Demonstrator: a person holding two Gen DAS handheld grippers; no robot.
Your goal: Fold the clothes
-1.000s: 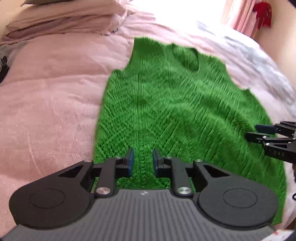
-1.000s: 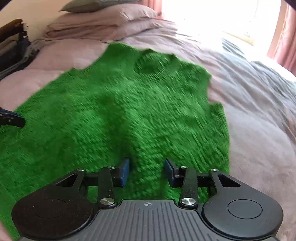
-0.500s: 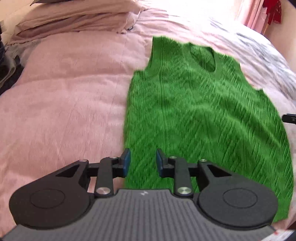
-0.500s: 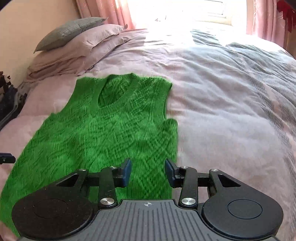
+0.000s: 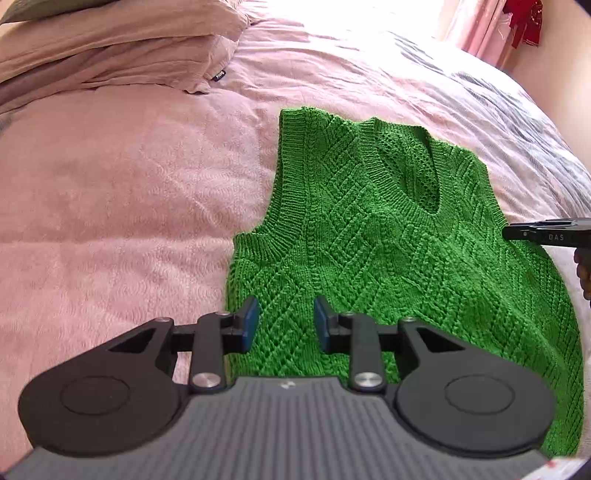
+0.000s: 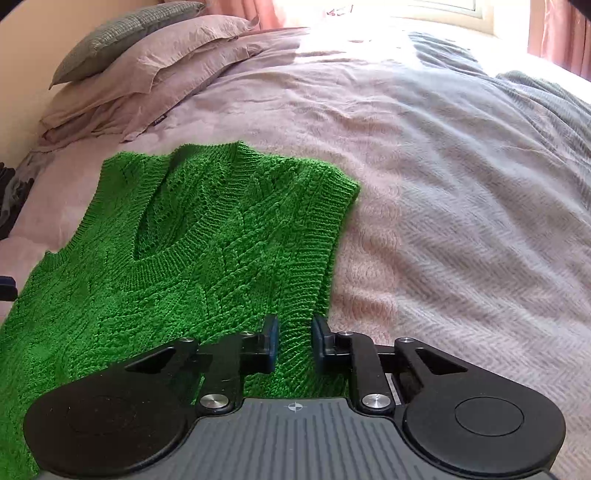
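A green cable-knit sleeveless vest (image 5: 388, 251) lies flat and face up on the pink bedspread (image 5: 129, 206), its V-neck pointing away from me. My left gripper (image 5: 286, 321) is open and sits low over the vest's left side, just below the armhole. My right gripper (image 6: 294, 332) is at the vest's (image 6: 192, 266) right side below the other armhole. Its jaws have drawn close together and the ribbed edge fills the gap between them. In the left wrist view the right gripper's fingers (image 5: 546, 236) show at the far right, with part of a hand below.
Stacked pink pillows (image 5: 110, 48) lie at the head of the bed, with a grey-green pillow (image 6: 122, 33) on top. A grey-striped throw (image 6: 517, 122) covers the bed's far right side. Pink curtains (image 6: 561, 33) and a bright window stand beyond. Dark items (image 6: 11, 199) sit beside the bed at left.
Both grippers have moved from near the hem up along the vest's sides to the armholes and dropped lower. The right gripper's jaws have narrowed onto the vest's edge. The left jaws have kept their width.
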